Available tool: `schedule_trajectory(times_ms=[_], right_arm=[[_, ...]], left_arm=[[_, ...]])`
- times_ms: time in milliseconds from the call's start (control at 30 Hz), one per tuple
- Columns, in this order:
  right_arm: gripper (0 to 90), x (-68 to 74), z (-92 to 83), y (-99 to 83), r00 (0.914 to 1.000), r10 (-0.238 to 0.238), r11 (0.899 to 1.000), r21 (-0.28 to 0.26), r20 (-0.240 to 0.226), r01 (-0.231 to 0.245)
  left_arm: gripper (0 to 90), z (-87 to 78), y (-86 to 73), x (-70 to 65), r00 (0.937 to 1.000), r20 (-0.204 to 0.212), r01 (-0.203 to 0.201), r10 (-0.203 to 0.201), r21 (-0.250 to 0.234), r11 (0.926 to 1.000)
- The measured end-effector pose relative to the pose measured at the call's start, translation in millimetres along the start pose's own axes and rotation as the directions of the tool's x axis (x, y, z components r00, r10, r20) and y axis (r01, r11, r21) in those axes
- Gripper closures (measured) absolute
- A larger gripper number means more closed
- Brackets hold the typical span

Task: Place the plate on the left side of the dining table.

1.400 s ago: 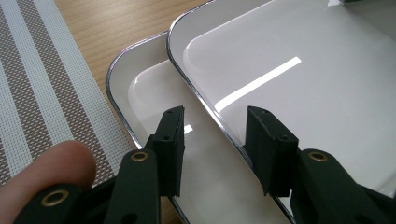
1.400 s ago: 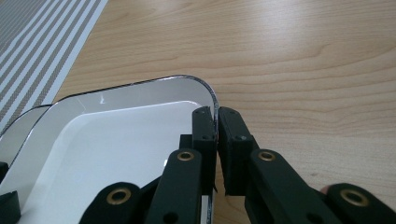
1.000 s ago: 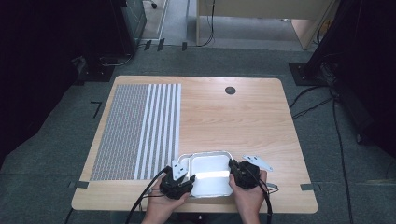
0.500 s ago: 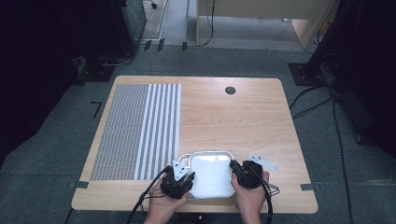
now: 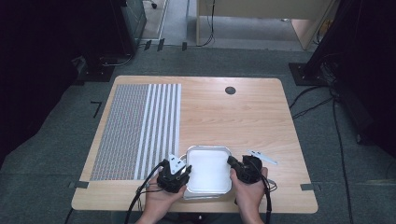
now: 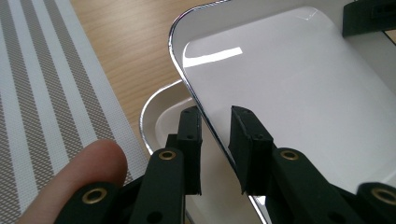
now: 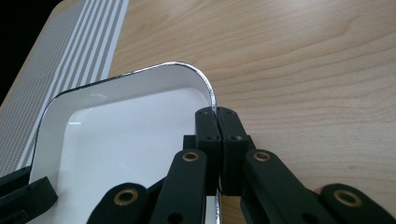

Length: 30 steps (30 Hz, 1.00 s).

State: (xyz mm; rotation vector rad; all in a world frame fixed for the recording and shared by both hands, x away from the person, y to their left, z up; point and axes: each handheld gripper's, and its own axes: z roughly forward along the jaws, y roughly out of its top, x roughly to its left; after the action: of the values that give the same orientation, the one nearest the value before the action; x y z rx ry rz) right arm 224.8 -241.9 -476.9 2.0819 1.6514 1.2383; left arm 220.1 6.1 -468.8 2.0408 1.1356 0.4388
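Note:
A white tray (image 5: 208, 170) with a shiny metal rim sits at the table's front edge, between my two grippers. In the left gripper view it (image 6: 289, 93) lies raised over a second white tray (image 6: 159, 116) beneath it. My left gripper (image 5: 185, 171) is at its left edge. The jaws of the left gripper (image 6: 215, 116) have just been closing and straddle the rim, with a gap still showing. My right gripper (image 5: 230, 162) is at the tray's right edge. There the right gripper (image 7: 216, 112) is shut on the rim (image 7: 212, 95).
A grey-and-white striped placemat (image 5: 140, 130) covers the left part of the wooden table (image 5: 243, 121). A small black round fitting (image 5: 229, 90) sits near the far edge. Dark floor, cables and furniture surround the table.
The upper tray was tipped up a second ago and now lies flatter over the lower one. Both hands stayed at its two sides.

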Motion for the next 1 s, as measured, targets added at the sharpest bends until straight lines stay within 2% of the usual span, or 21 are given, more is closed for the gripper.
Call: schedule_trajectory(times_ms=[333,533,733,1000], right_arm=[[90.0,21.9,10.6,11.8,0.9996,0.000,1.000,-0.016,-0.029,-0.001],[90.0,39.0,20.9,17.0,0.9989,-0.008,1.000,-0.028,-0.047,0.007],[90.0,62.9,34.3,24.8,0.9978,-0.015,1.000,-0.023,-0.065,0.014],[90.0,97.4,58.0,31.9,0.9957,-0.019,1.000,0.003,-0.091,0.019]], left_arm=[[75.1,-10.3,11.4,23.2,0.9993,-0.012,0.036,-0.036,-0.026,0.9990],[75.7,-16.7,15.2,43.1,0.9971,-0.027,0.070,-0.071,-0.048,0.9964],[75.9,-25.1,18.3,66.0,0.9934,-0.057,0.095,-0.099,-0.070,0.9930],[76.1,-33.3,19.8,100.6,0.9845,-0.116,0.122,-0.132,-0.089,0.9885]])
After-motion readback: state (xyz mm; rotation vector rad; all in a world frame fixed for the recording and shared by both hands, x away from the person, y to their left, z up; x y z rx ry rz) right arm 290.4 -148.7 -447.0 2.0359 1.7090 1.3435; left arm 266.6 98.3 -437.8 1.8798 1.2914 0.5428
